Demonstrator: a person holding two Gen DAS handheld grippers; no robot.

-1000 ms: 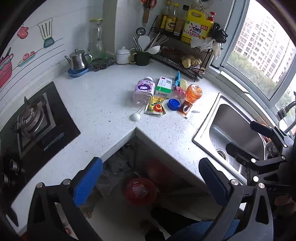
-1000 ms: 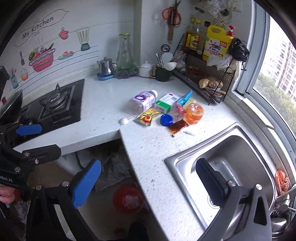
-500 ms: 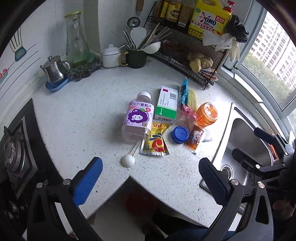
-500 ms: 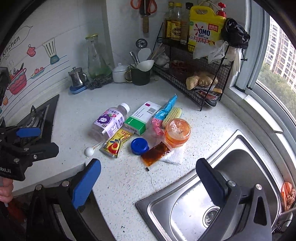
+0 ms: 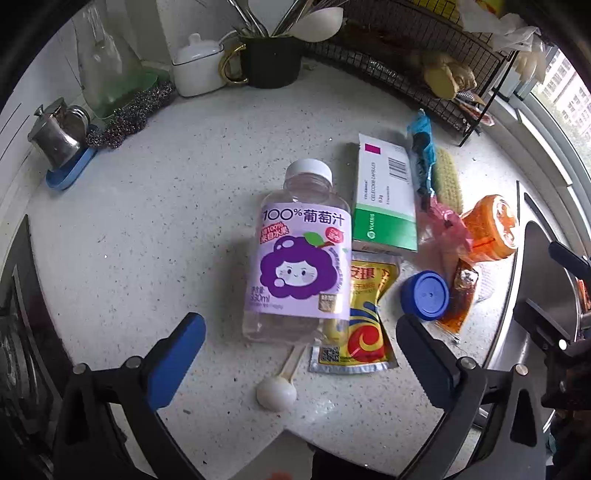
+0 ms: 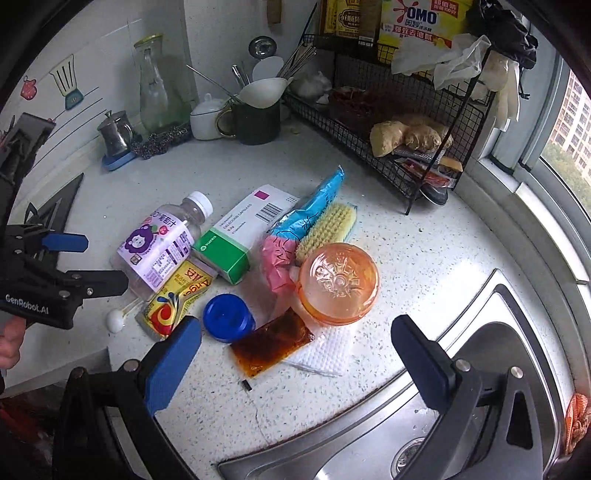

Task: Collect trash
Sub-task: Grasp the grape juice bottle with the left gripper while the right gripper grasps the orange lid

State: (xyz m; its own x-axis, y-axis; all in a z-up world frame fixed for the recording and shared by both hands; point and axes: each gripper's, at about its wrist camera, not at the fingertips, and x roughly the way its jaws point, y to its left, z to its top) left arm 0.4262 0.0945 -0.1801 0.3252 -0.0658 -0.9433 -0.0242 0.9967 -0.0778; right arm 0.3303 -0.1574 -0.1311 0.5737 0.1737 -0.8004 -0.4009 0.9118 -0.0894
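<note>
Black-framed left gripper (image 5: 299, 350) and right gripper (image 6: 295, 343), blue-padded jaws, silver screws, white "GenRobot.AI" lettering.

"100%" on juice bottle (image 5: 301, 254), "VIATRIS" on box (image 5: 384, 206), "OMO" on jug (image 6: 424, 20)

L tongs (image 5: 299, 354) open, R tongs (image 6: 295, 354) open, both empty

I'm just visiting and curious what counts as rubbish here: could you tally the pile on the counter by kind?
Bottles: 1, the juice bottle
Boxes: 1, the green and white box
Sachets and wrappers: 4, yellow sachet, brown sauce packet, blue wrapper, pink wrapper
Lids and tubs: 2, blue lid, orange tub
Spoons: 1, white spoon
Brushes: 1, scrubbing brush
Napkins: 1, white napkin
Total: 11
</note>
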